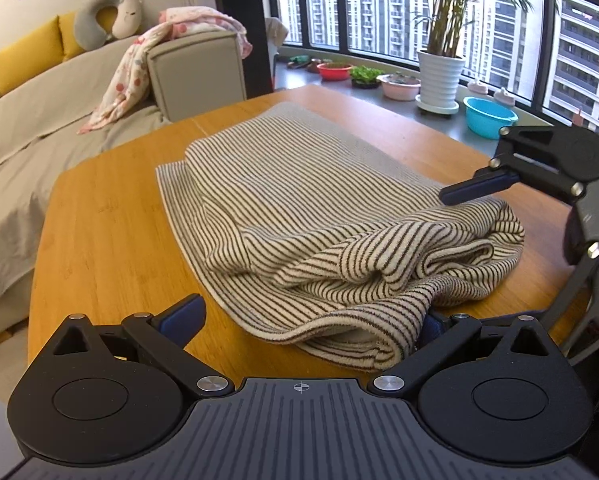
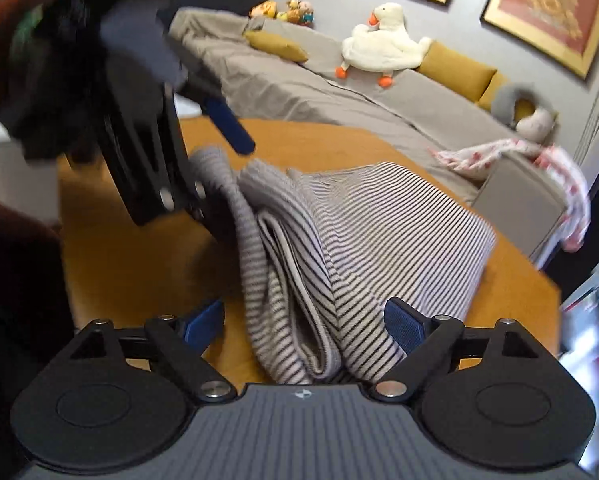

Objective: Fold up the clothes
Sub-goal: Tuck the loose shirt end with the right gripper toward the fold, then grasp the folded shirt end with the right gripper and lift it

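Note:
A cream and dark striped knit garment (image 1: 311, 204) lies folded in layers on the wooden table (image 1: 111, 224); it also shows in the right wrist view (image 2: 379, 232). My left gripper (image 1: 307, 320) is open, its jaws spread around the garment's near folded edge. My right gripper (image 2: 303, 328) is open, its blue pads either side of the bunched end of the garment. The right gripper also shows in the left wrist view (image 1: 475, 188) at the garment's right end. The left gripper shows blurred in the right wrist view (image 2: 227, 128) above the garment's far end.
A grey sofa (image 1: 31, 152) with a pink blanket (image 1: 135, 76) stands left of the table. Behind the table is a window ledge with a potted plant (image 1: 439, 72) and coloured basins (image 1: 487, 116). A plush goose (image 2: 383, 44) sits on the sofa.

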{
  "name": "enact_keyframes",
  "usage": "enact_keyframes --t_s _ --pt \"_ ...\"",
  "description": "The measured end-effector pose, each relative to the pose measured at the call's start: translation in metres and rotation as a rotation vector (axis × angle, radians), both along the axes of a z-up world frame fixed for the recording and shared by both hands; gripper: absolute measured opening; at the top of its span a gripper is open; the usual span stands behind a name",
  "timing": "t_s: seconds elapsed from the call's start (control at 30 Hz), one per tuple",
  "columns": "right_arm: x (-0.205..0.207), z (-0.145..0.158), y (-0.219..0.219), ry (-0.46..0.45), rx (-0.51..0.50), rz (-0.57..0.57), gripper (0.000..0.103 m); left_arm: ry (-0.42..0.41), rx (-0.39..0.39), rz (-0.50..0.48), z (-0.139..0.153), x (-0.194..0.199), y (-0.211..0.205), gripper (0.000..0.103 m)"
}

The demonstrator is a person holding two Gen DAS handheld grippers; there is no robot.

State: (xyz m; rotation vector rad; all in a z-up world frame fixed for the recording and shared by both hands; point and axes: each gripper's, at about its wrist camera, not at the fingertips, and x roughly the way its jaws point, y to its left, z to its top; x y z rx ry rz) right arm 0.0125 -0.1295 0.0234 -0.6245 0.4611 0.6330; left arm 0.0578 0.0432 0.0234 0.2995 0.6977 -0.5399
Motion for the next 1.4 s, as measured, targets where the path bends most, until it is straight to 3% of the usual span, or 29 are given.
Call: enact_keyframes --t_s 0.03,0.1,0.33,0.43,0.5,0.7,0.87,0.97,1.03,1.2,1.33,1.4 --pt "0.002 0.000 0.001 0.005 0.001 -0.004 0.083 -0.002 -0.003 0.000 0.001 0.000 -0.001 0.103" --pt "0.007 0.002 0.003 0.032 0.009 -0.023 0.066 -0.002 -0.005 -0.001 0.001 0.000 -0.001 0.103" --pt "0.026 0.014 -0.018 0.195 0.181 -0.110 0.063 -0.007 -0.021 -0.004 0.002 0.000 0.002 0.103" --pt "0.036 0.018 -0.028 0.245 0.251 -0.151 0.053 -0.012 -0.025 -0.014 0.005 -0.002 0.004 0.103" --pt "0.039 0.021 -0.033 0.258 0.272 -0.166 0.041 -0.019 -0.033 -0.023 0.008 -0.004 0.007 0.103" --pt "0.010 0.015 -0.008 0.049 0.019 -0.064 0.030 -0.029 -0.153 -0.045 0.028 -0.012 0.032 0.103" --pt "-0.010 0.031 -0.013 0.031 -0.063 -0.028 0.029 -0.058 -0.277 -0.018 0.048 0.000 0.050 0.103" --pt "-0.032 0.046 -0.017 0.053 -0.109 0.021 0.029 -0.026 -0.342 -0.014 0.048 0.025 0.046 0.103" --pt "-0.046 0.062 -0.020 0.073 -0.137 0.061 0.029 0.002 -0.337 -0.028 0.040 0.044 0.035 0.103" --pt "-0.062 0.112 -0.025 0.109 -0.208 0.141 0.028 0.045 -0.213 -0.094 0.012 0.088 0.007 0.103" --pt "-0.027 0.154 -0.022 0.110 -0.236 0.211 0.028 0.106 -0.151 -0.181 -0.010 0.116 -0.003 0.099" --pt "0.007 0.148 -0.018 0.147 -0.220 0.233 0.028 0.137 -0.139 -0.230 -0.019 0.121 -0.004 0.097"
